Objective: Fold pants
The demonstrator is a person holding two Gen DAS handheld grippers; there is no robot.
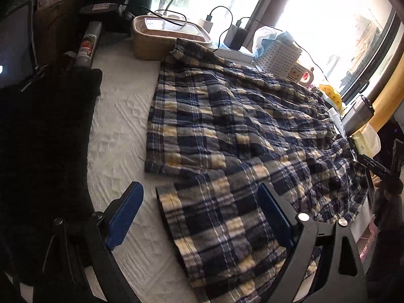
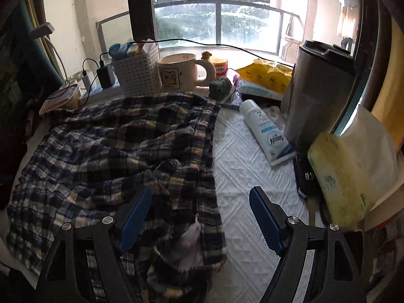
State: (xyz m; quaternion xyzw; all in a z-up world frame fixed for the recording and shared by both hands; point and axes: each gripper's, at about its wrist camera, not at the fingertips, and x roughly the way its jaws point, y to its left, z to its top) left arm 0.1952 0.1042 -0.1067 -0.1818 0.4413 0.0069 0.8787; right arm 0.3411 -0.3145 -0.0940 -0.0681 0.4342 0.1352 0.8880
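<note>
Pants (image 1: 227, 126), one plaid pair, lie rumpled on my white quilted surface (image 1: 118, 116), with one mug (image 2: 180, 72), one basket (image 2: 137, 72), one tumbler (image 2: 318, 96) and one tube (image 2: 265, 131) by the window (image 2: 214, 12). Leg hems point toward my left gripper (image 1: 199, 214), waistband toward my right gripper (image 2: 200, 217), long axis running between them. Both grippers' fingers are spread, pinching nothing.
</note>
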